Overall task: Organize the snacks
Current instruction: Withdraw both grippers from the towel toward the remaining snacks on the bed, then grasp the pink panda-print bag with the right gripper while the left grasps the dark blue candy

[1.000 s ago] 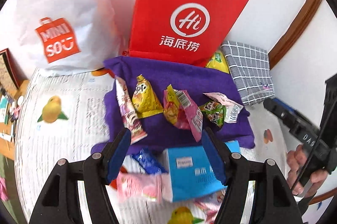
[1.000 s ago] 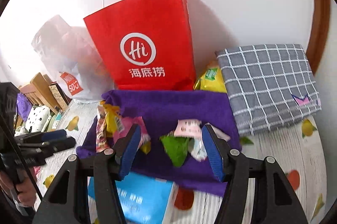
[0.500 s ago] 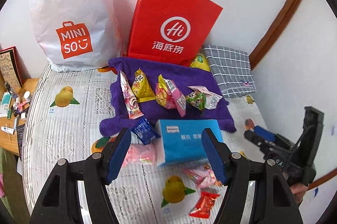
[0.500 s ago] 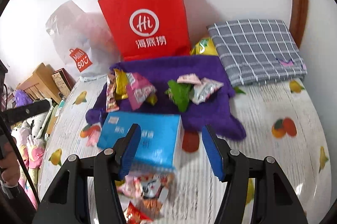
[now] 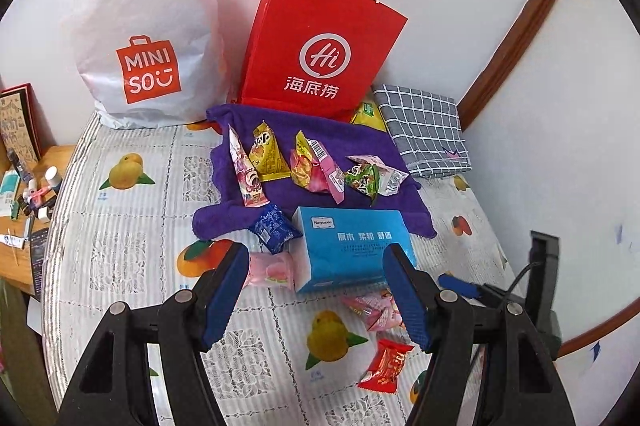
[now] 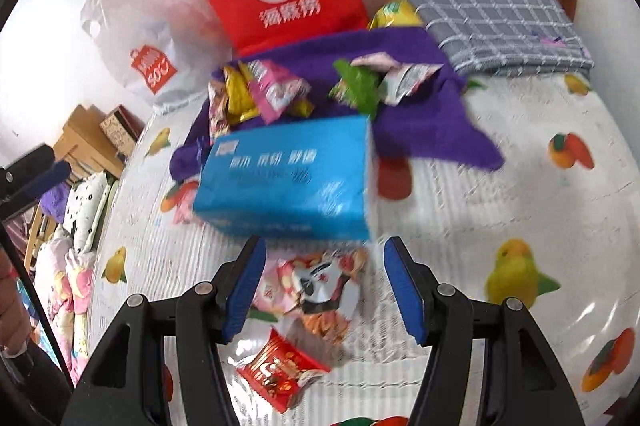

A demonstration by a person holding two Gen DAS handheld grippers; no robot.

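Several snack packets [image 5: 308, 166] lie on a purple towel [image 5: 360, 142] spread over a fruit-print bed cover. In front of the towel sits a blue tissue box [image 5: 348, 250] with a dark blue packet [image 5: 272, 226] and a pink packet [image 5: 268, 270] to its left. A pink panda packet [image 6: 316, 282] and a red packet [image 6: 280, 370] lie nearer. My left gripper [image 5: 316, 294] hangs open above the box's near side, holding nothing. My right gripper [image 6: 324, 286] is open over the panda packet, its pads apart from it. The right gripper [image 5: 460, 284] also shows at the left wrist view's right edge.
A red paper bag [image 5: 320, 54] and a white plastic bag [image 5: 148, 38] stand against the wall behind the towel. A grey checked cushion [image 5: 424, 134] lies at the back right, a yellow bag [image 6: 394, 12] beside it. A wooden side table [image 5: 24, 186] with small items is at the left.
Both grippers have pulled back from the towel; the tissue box and the near packets have come into view. The right gripper has sunk toward the panda packet. Neither opening has changed.
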